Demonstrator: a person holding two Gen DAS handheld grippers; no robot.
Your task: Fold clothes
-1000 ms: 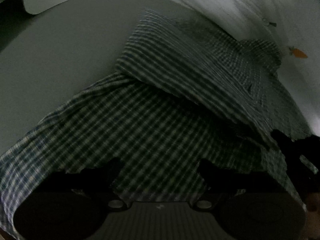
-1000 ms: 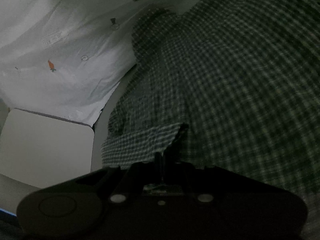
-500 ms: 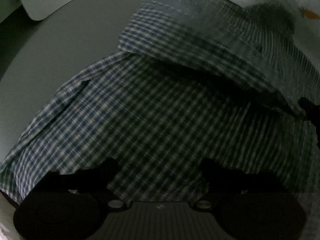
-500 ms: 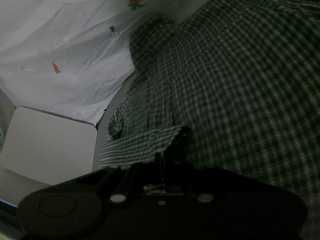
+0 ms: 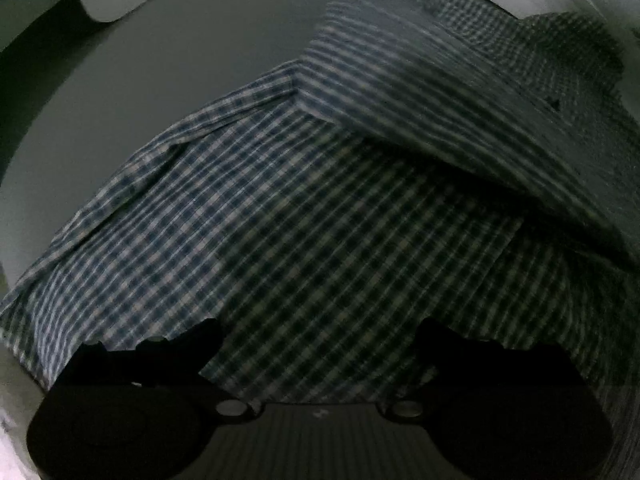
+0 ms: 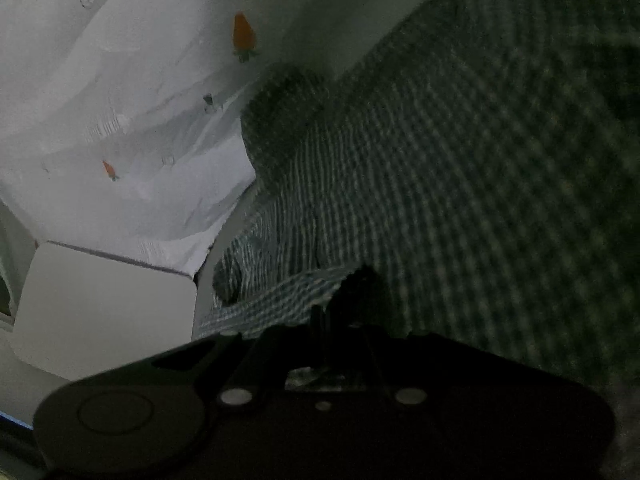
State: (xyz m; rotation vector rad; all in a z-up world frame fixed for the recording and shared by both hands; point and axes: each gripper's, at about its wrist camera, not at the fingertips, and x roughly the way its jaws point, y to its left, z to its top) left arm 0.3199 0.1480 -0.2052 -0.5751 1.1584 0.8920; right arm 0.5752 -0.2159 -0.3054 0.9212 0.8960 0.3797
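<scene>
Checked shirt is lying spread across the grey table, with one folded layer resting over its far part. The left gripper is sitting with its two fingers wide apart, released, and shirt cloth is filling the gap between them. The right gripper is gripping a shirt edge, its fingers pressed together on the cloth. A white sheet printed with small carrots is lying beyond the shirt, touching it. A white box is standing beside the sheet's near edge.
</scene>
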